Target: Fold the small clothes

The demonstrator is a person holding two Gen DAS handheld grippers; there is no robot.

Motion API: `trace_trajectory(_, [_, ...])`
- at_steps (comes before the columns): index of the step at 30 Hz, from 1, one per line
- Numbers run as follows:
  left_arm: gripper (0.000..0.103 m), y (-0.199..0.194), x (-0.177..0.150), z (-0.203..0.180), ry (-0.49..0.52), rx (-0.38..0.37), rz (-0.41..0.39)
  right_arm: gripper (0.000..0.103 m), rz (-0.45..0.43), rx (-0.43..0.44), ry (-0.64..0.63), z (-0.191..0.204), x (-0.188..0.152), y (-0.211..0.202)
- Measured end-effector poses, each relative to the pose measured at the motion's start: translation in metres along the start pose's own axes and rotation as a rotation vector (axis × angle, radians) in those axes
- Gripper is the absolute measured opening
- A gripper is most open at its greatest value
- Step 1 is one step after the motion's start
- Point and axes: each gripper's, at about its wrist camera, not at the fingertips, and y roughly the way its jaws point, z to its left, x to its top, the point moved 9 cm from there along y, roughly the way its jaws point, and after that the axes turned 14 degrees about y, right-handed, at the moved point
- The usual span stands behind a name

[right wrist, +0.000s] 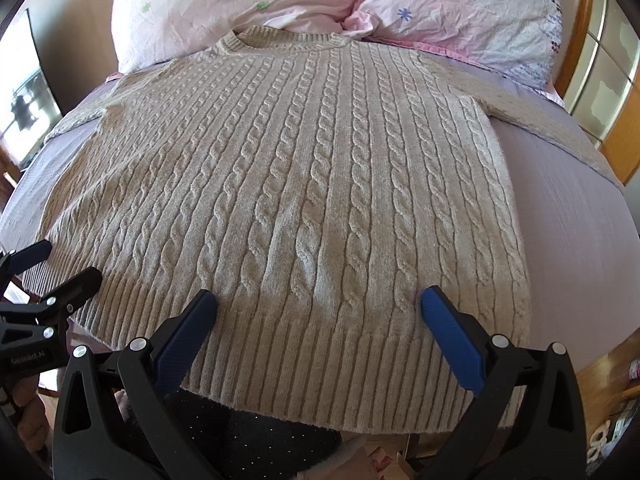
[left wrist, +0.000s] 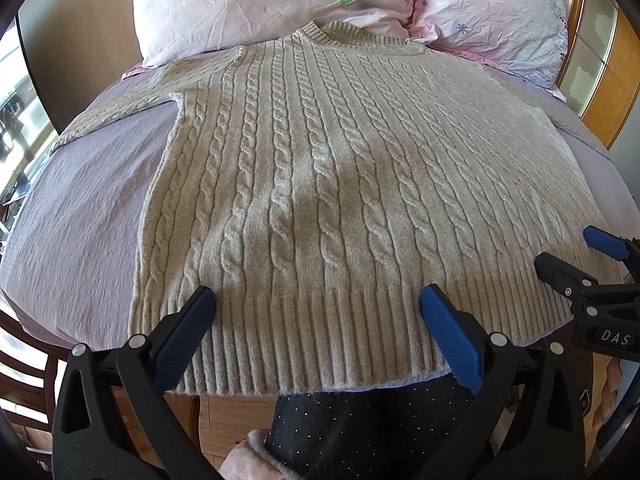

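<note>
Blue pads of my left gripper stand wide apart, with nothing between them, and they hang just above the ribbed hem of the sweater. My right gripper is spread in the same way over the hem, more to the right side of the garment. In the left wrist view I see the right gripper at the far right edge, near the lower right corner of the sweater.

The beige cable-knit sweater lies flat and face up on the bed, on a lilac sheet. Its round collar points away from me and touches the two pink floral pillows at the head of the bed. Both sleeves go out to the sides on the sheet. The hem reaches the near edge of the bed.

Below the hem I see my legs in dark dotted trousers and some wooden floor. A wooden frame with glass panels stands at the right.
</note>
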Motion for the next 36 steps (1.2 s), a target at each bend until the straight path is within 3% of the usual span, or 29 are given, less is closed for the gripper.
trace_trajectory(4, [0.101,-0.001,0.008,0.001,0.009,-0.019,0.014,0.102,-0.027,0.101,0.140,-0.037,0.037,-0.013])
trace_trajectory(8, [0.101,-0.010,0.033,0.012,-0.022,-0.014,-0.069,0.102,-0.140,0.032,0.410,-0.146,0.106,-0.024])
trace_trajectory(11, [0.101,-0.013,0.053,0.019,-0.036,-0.012,-0.141,0.084,-0.176,-0.035,0.630,-0.238,0.144,-0.016])
trace_trajectory(14, [0.101,-0.010,0.071,0.021,-0.067,-0.081,-0.196,0.070,-0.178,-0.092,0.870,-0.326,0.160,0.003])
trace_trajectory(18, [0.101,0.001,0.089,0.027,-0.121,-0.188,-0.245,0.059,-0.201,-0.123,1.052,-0.397,0.169,0.020])
trace_trajectory(20, [0.101,0.006,0.093,0.032,-0.141,-0.202,-0.244,0.056,-0.244,-0.099,1.123,-0.422,0.176,0.024])
trace_trajectory(24, [0.101,0.015,0.098,0.043,-0.156,-0.215,-0.246,0.046,-0.293,-0.064,1.190,-0.444,0.190,0.034])
trace_trajectory(26, [0.101,0.018,0.099,0.048,-0.161,-0.225,-0.246,0.030,-0.311,-0.045,1.218,-0.456,0.194,0.040])
trace_trajectory(27, [0.101,0.019,0.100,0.053,-0.163,-0.222,-0.250,0.011,-0.308,-0.044,1.225,-0.460,0.196,0.044])
trace_trajectory(30, [0.101,0.017,0.101,0.072,-0.172,-0.198,-0.260,0.009,-0.310,-0.036,1.206,-0.457,0.200,0.040])
trace_trajectory(33, [0.101,0.012,0.102,0.106,-0.209,-0.154,-0.281,0.008,-0.418,0.024,1.018,-0.403,0.229,0.003])
trace_trajectory(36, [0.101,0.014,0.103,0.158,-0.306,-0.090,-0.284,0.008,-0.467,0.190,0.797,-0.300,0.264,-0.033])
